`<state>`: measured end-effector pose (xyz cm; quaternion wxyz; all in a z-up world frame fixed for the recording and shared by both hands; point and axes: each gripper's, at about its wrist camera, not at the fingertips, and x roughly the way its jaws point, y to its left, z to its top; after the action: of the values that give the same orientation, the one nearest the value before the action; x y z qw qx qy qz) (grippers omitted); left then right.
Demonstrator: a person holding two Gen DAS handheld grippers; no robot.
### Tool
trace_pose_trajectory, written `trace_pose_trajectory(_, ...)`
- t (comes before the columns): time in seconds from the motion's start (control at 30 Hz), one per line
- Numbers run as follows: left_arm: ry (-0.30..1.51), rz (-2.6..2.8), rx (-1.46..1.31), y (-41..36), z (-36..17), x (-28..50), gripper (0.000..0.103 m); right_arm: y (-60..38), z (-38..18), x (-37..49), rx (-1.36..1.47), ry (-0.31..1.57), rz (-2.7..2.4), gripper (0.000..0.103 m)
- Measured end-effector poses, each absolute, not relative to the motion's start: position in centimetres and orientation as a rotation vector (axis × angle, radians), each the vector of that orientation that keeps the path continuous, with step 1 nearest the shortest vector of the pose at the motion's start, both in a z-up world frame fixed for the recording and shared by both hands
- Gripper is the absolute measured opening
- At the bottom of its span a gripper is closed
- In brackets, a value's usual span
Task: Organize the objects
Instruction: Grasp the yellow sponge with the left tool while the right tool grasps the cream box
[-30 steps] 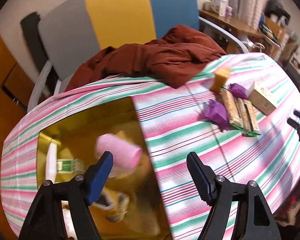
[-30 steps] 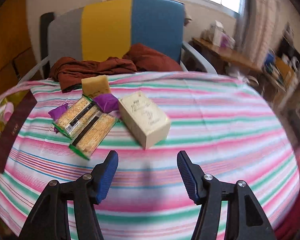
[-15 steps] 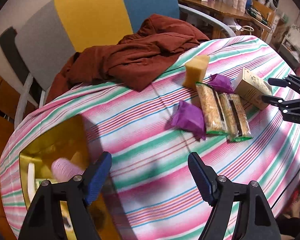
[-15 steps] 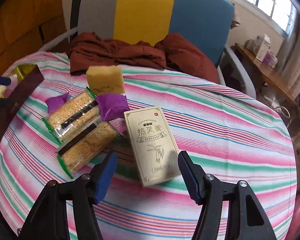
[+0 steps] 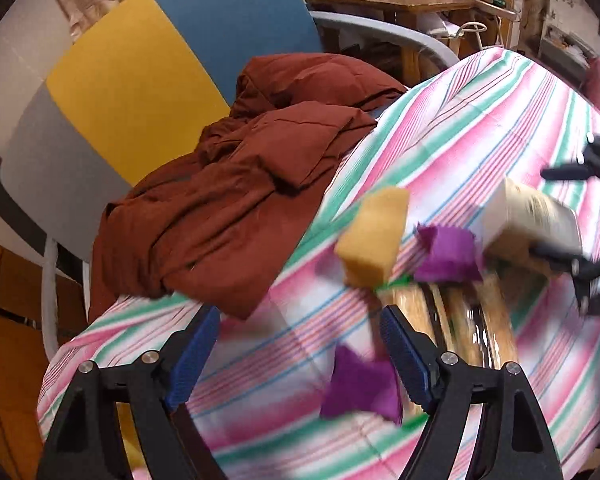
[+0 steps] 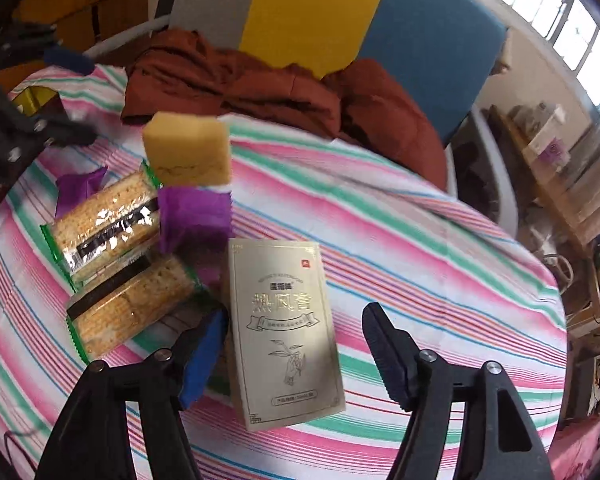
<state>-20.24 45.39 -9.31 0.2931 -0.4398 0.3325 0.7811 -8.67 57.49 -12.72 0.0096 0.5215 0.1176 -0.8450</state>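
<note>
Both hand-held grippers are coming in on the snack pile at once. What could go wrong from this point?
1. The right hand-held gripper, whose jaws have just been opening, straddles the cream box; its left pad sits right beside the lower cracker pack and may pinch or shove it.
2. The left hand-held gripper hovers open over a purple wrapper next to the same packs, so the two grippers could collide.

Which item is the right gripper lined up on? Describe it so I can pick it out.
On the striped tablecloth, right of two cracker packs, lies a cream box. It alone is rigid cardboard, with gold lettering and a plant drawing.
</note>
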Motion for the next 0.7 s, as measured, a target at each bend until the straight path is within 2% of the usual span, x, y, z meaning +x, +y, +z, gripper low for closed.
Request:
trace_pose_trajectory(0.1,0.896,2.053,-1.170,46.8,-9.8,-21.1,0.083,57.3,-14.0,-9.0,1.693,0.417,-2.565,0.071)
trace_pose_trajectory(0.2,0.984,2.051,-1.130,48.0,-10.3,-21.4,0.083,57.5,-14.7,-9.1,1.696,0.413,-2.558,0.070)
trace_pose_trajectory(0.23,1.001,2.043,-1.125,48.3,-10.5,-21.6,0.083,57.8,-14.7,-9.0,1.690,0.341,-2.548,0.067)
trace_pose_trajectory(0.27,1.006,2.035,-1.124,48.6,-10.5,-21.8,0.083,58.2,-14.7,-8.8,1.675,0.269,-2.545,0.056)
trace_pose_trajectory(0.33,1.008,2.018,-1.128,49.2,-10.7,-22.1,0.083,58.7,-14.8,-8.6,1.670,0.180,-2.548,0.051)
trace_pose_trajectory(0.6,1.036,1.966,-1.188,51.7,-12.4,-23.5,0.082,58.5,-14.5,-7.9,1.652,0.155,-2.576,0.051)
trace_pose_trajectory(0.7,1.006,1.963,-1.192,51.9,-12.5,-23.5,0.068,58.2,-14.4,-7.6,1.632,0.153,-2.586,0.051)
